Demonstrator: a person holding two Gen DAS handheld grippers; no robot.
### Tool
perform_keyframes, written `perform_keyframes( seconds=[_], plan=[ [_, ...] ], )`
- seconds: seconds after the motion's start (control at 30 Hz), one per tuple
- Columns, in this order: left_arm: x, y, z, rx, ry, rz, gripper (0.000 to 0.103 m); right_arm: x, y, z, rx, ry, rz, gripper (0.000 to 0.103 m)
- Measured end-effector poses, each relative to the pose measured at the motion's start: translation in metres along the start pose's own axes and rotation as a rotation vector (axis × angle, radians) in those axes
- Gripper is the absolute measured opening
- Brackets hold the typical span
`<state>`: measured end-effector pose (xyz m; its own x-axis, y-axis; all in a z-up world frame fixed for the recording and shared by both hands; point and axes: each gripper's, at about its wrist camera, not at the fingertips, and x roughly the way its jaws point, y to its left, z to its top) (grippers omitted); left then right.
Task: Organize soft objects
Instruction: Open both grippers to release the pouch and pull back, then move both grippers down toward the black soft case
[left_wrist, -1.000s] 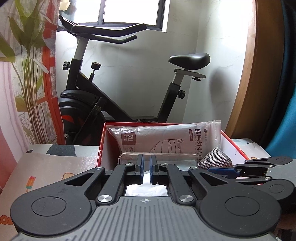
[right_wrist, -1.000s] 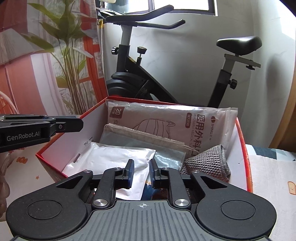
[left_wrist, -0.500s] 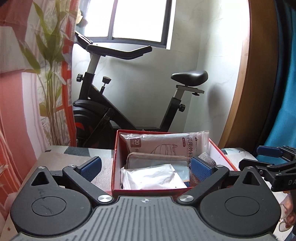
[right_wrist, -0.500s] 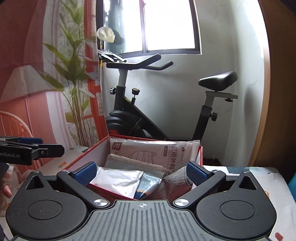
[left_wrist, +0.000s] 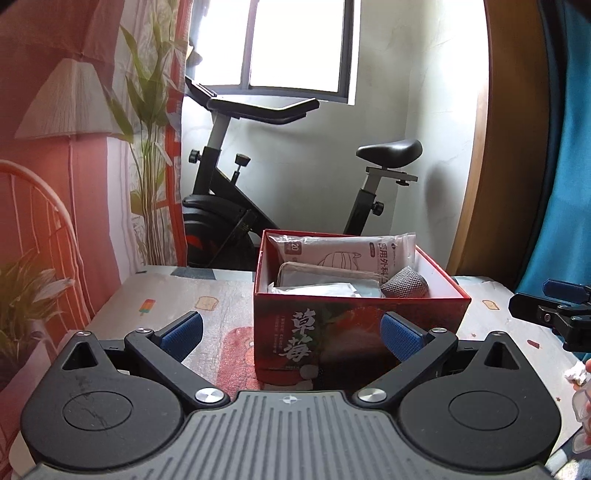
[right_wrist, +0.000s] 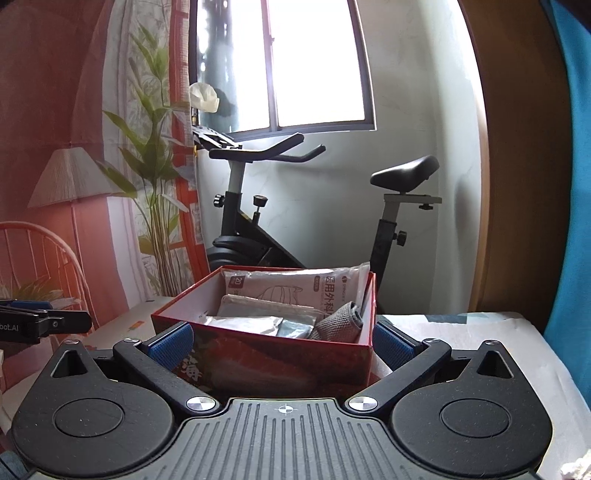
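One red box (left_wrist: 360, 317) stands on the table (left_wrist: 218, 306), toward its far edge, and holds four soft things that can be counted. From the left: one silvery foil pouch (left_wrist: 314, 288) at the near wall, one clear flat packet (left_wrist: 325, 271) behind it, one white mask pack (left_wrist: 347, 251) upright against the far wall, and one grey knitted cloth (left_wrist: 405, 283) rolled in the right corner.

The box's near wall hides the lower part of all four. A bluish item beside the cloth in the right view is too hidden to name.

Two tongs hang before the box. The left gripper (left_wrist: 291, 332) has its blue pads wide apart and empty; the right gripper (right_wrist: 282, 341) is likewise spread and empty. Each shows in the other's view only as a cut-off black tip at the frame edge.

One exercise bike (left_wrist: 236, 206) stands behind the table.
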<state>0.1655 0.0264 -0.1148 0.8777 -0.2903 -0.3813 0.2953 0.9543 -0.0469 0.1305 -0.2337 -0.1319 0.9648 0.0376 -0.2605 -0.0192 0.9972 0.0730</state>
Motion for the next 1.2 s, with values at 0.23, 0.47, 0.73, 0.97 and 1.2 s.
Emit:
perform_keyframes(
  seconds=[0.23, 0.47, 0.73, 0.97, 1.2],
  plan=[
    [-0.029, -0.015, -0.024, 0.024, -0.038, 0.008, 0.103, -0.03, 0.016, -0.032, -0.044, 0.014, -0.003, 0.103],
    [-0.032, -0.017, -0.055, -0.015, 0.022, -0.006, 0.103, -0.039, 0.025, -0.065, -0.051, 0.058, -0.009, 0.103],
    [-0.021, -0.01, -0.068, -0.037, 0.086, -0.007, 0.103, -0.031, 0.025, -0.087, -0.023, 0.097, -0.044, 0.103],
    [-0.011, -0.003, -0.074, -0.081, 0.14, 0.011, 0.103, -0.024, 0.025, -0.092, -0.021, 0.123, -0.036, 0.103],
    [-0.001, -0.001, -0.079, -0.103, 0.172, 0.018, 0.103, -0.014, 0.021, -0.097, -0.005, 0.148, -0.03, 0.103]
  ],
)
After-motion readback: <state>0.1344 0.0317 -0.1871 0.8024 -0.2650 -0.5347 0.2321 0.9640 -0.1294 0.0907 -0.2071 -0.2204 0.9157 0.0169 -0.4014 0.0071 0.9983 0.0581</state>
